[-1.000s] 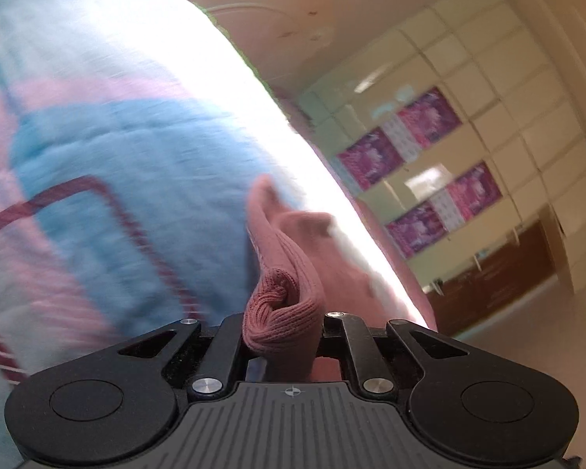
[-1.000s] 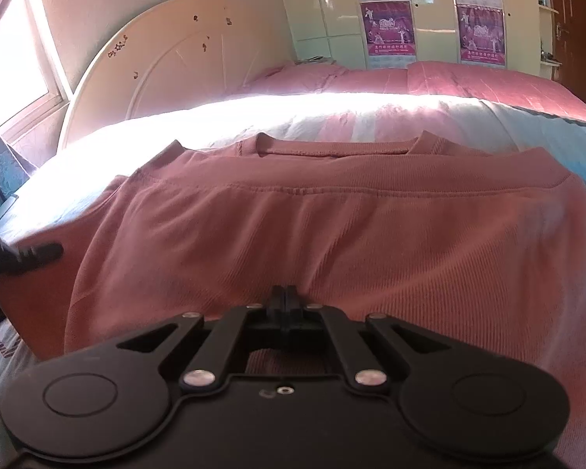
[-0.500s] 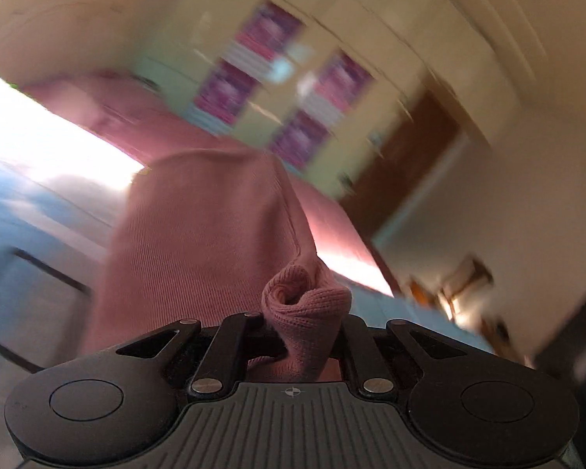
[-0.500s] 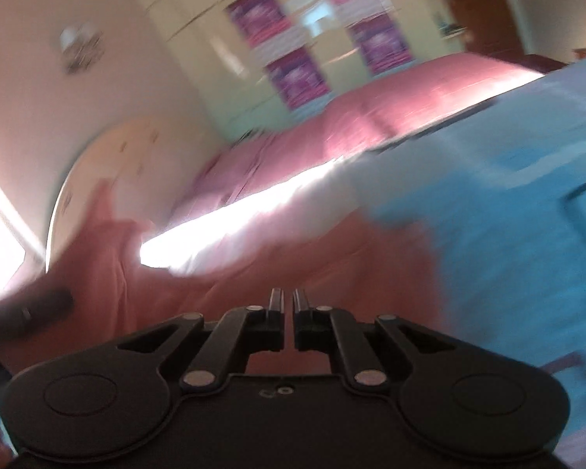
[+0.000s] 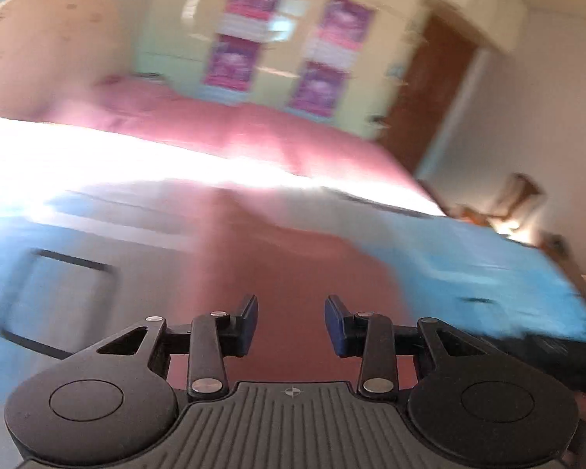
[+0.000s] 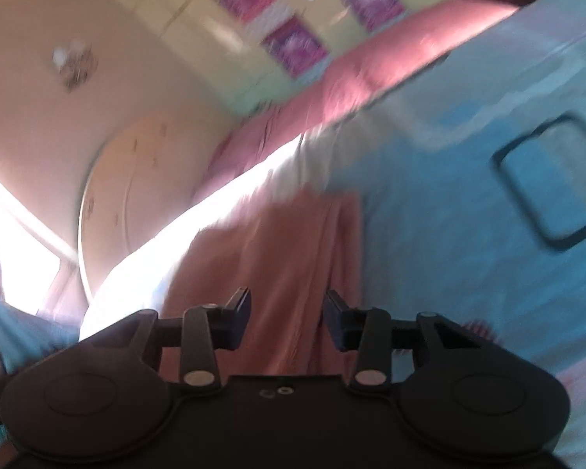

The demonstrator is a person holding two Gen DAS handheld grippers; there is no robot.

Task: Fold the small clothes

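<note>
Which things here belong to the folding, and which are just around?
Job: pink garment, left gripper and right gripper, both with jaws open.
Around: blue bedspread, headboard, purple posters, wooden door.

Left wrist view low over the bed point(image 5: 488, 258), facing the wardrobe point(image 5: 277, 39) — right wrist view tilted, close above bed, both sharing the pink garment point(image 5: 293, 265).
</note>
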